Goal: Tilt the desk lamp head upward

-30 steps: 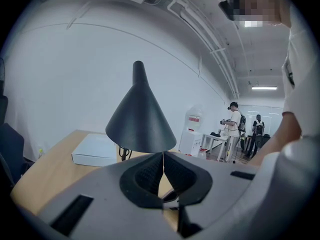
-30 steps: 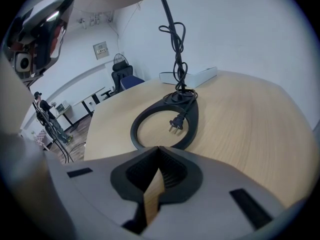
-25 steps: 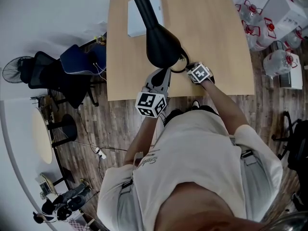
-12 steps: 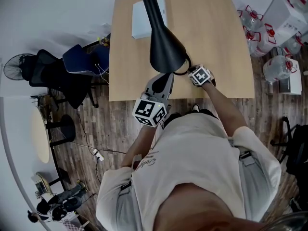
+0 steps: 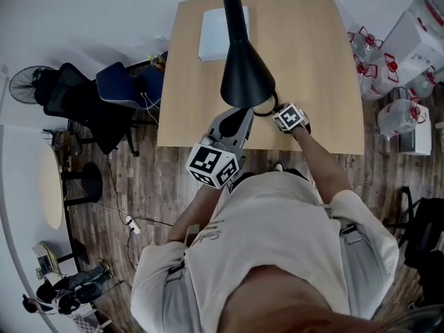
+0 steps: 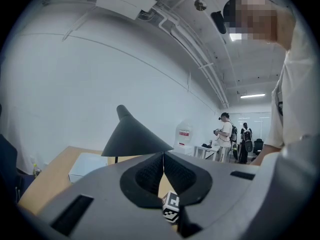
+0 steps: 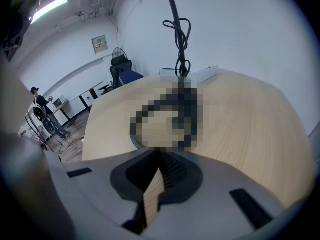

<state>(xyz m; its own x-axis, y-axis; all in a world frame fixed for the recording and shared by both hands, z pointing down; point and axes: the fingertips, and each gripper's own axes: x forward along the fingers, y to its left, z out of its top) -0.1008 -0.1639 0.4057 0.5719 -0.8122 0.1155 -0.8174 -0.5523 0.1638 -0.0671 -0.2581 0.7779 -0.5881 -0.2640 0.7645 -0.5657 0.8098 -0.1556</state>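
A black desk lamp stands on the wooden table (image 5: 319,61). Its cone-shaped head (image 5: 244,71) hides most of the base in the head view. My left gripper (image 5: 243,112) reaches in under the near rim of the head; its jaws are shut with nothing between them (image 6: 163,156), and the head (image 6: 135,136) rises just beyond them. My right gripper (image 5: 272,109) sits low on the table by the lamp's base, with its marker cube (image 5: 290,116) on top. It is shut (image 7: 161,156) and points at the lamp stem with its coiled cable (image 7: 181,44).
A flat white box (image 5: 214,33) lies at the table's far end. Office chairs (image 5: 118,92) and a fan (image 5: 28,85) stand to the left. Water bottles (image 5: 402,116) and cartons are on the right. People stand far off (image 6: 227,134).
The head view has shifted, so table and lamp sit further right and lower. My left gripper's cube has drawn back toward the person. The right gripper stays by the base.
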